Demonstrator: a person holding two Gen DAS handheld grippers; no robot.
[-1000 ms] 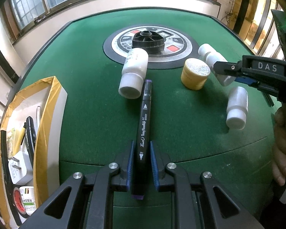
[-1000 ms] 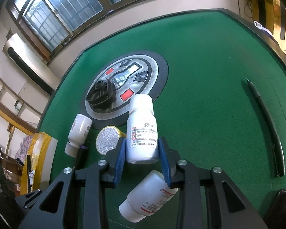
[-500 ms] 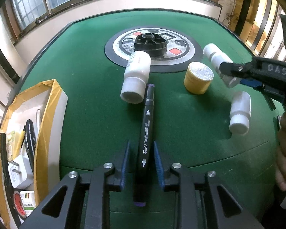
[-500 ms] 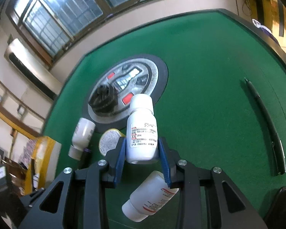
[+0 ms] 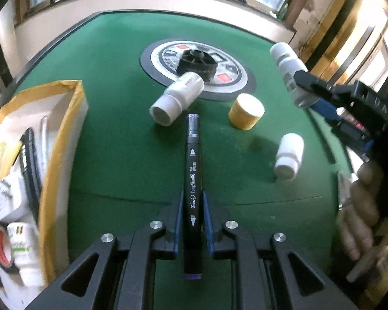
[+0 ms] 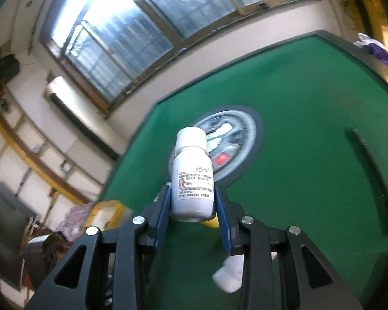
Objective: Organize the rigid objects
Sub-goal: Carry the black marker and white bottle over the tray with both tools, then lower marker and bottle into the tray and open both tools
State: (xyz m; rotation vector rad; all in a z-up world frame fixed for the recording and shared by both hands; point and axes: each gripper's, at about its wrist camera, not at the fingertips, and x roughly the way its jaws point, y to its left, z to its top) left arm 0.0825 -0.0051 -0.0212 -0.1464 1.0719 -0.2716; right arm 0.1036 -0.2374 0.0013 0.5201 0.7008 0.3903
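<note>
Left gripper point(image 5: 192, 222) jaws pinch the black marker point(image 5: 193, 180) around its lower barrel; long end pokes forward over the green felt table point(image 5: 121, 134), lifted clear by the look of it. Right gripper point(image 6: 192, 213) jaws clamp the base of a white pill bottle point(image 6: 192, 178), cap pointing away, held up off the table (background blurred, so likely mid-swing).

Judgement on the step: both items go to the cardboard box point(image 5: 64, 118) at left. Keep the marker level, since its hard, slick, narrow barrel can pivot in the pads. Grip on the bottle is low, so avoid tipping it forward; smooth round plastic could slip.

Further out on the felt: a white bottle point(image 5: 288, 156) lying at right, a squat yellow jar point(image 5: 246, 111) standing with its flat lid up, and another white bottle point(image 5: 178, 97) on its side, mouth toward the camera, its far end just over the rim of the round control panel point(image 5: 235, 87). Panel is hard, glossy, with a black ribbed hub. Box already holds mixed items, hard to identify.
</note>
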